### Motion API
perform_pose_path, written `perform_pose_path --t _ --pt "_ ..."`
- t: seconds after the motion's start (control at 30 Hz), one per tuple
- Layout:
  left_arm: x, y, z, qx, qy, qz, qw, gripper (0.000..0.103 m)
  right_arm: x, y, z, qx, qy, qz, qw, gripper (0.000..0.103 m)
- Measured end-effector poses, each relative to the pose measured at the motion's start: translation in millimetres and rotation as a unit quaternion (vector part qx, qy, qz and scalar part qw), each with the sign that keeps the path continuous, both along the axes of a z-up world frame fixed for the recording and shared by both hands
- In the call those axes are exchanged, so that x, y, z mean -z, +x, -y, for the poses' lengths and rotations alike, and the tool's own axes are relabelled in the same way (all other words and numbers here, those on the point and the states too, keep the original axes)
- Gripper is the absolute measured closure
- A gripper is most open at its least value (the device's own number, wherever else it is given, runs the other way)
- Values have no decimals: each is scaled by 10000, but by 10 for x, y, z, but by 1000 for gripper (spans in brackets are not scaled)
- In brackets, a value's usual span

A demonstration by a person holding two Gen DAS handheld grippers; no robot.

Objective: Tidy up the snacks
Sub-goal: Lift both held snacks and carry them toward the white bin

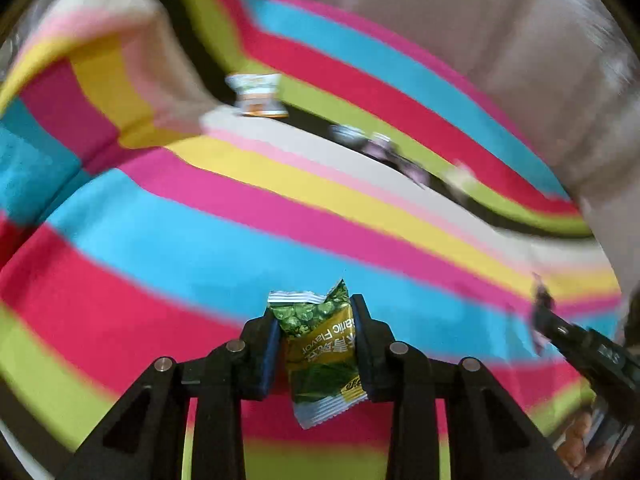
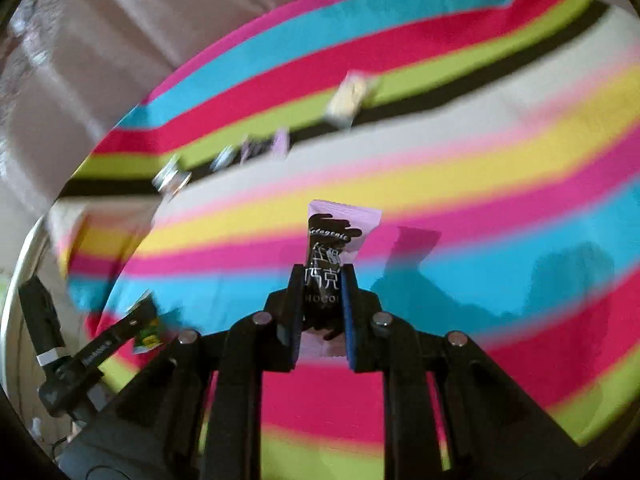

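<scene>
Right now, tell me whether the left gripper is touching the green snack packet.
Touching. The left wrist view shows the left gripper shut on the green snack packet, both pads pressing its sides.

Ahead of both grippers I had a wide bare stretch of the striped cloth point(image 2: 460, 184) to pass over. The only things in the way lay far off along the dark stripe: a pale packet point(image 2: 348, 98), a lilac packet point(image 2: 264, 146) and a small silvery wrapper point(image 2: 172, 178), well apart. On my left, a folded-up edge of the cloth point(image 1: 104, 80) rose as a barrier.
</scene>
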State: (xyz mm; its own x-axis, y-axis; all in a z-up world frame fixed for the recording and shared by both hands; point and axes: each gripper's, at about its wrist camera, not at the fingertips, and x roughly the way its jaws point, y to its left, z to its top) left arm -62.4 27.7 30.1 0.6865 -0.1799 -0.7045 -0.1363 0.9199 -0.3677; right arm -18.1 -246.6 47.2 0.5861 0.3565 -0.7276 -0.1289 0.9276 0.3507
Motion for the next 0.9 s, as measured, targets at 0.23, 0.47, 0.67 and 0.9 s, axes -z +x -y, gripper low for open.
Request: perform_pose_path --t 0.23,0.47,0.67,0.9 --pt "-1359 -888 436 656 359 1620 9840 70 -934 -935 113 -19 4 1123 9937 83" --pt "-2443 -1669 901 912 829 3255 9375 69 -2315 -2307 270 55 -454 3442 9378 83" --pt "-2625 -1980 1112 1174 929 3700 9169 69 -2529 -2962 295 205 -794 4006 9126 83" --pt "-2742 -2249 1433 1362 1067 3915 9038 69 -2580 -3305 502 418 -1117 4177 9007 83"
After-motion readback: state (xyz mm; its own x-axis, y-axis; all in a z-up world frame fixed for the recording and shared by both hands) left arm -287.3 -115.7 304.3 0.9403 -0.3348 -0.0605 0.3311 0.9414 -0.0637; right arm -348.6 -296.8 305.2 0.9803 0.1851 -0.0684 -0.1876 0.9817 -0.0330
